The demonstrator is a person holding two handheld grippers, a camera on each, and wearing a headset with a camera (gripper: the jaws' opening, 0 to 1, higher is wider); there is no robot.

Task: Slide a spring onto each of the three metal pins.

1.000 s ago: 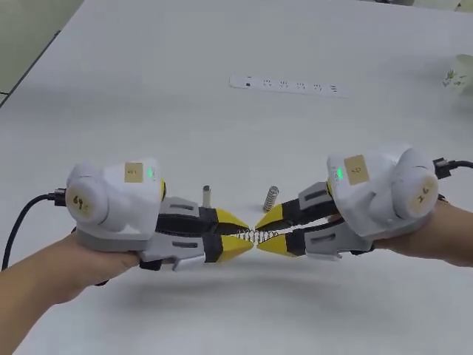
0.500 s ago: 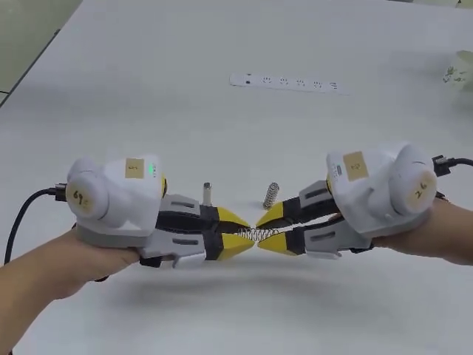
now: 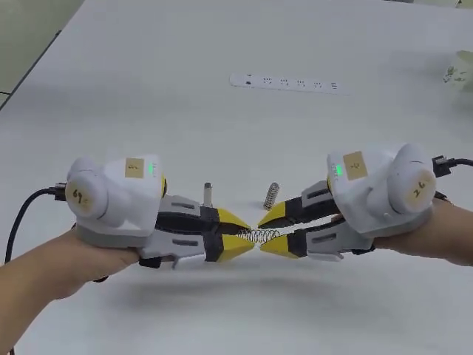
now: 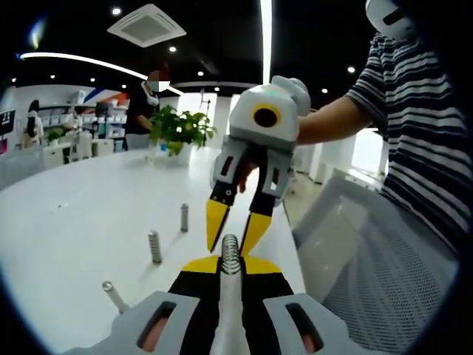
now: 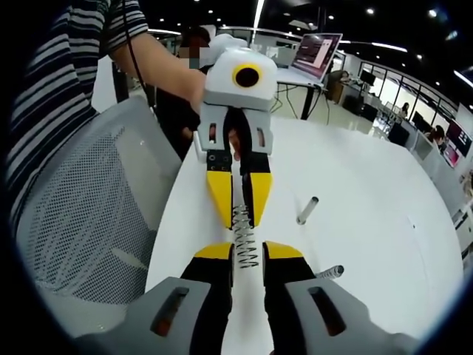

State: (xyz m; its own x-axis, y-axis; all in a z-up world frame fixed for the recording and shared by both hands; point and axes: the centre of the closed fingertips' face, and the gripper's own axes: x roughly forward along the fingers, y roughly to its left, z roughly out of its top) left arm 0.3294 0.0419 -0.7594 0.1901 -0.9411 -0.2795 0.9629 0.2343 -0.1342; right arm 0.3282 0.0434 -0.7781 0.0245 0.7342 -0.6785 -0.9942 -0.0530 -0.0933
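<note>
Drawn slightly apart since before, both tools bare more of the spring. Left tool (image 3: 248, 238) is clenched on the spring (image 5: 243, 235), aloft just near of the bare pin (image 3: 208, 194); right tool (image 3: 264, 235) is released around its free end. Keep spring and pin coaxial when threading.

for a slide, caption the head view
Yellow-tipped left gripper shut on a coiled metal spring, open right gripper facing it tip to tip over white table

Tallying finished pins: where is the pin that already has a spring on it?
Head view: the sprung pin stands on the table just beyond the right tool, to the right of the bare pin.
</note>
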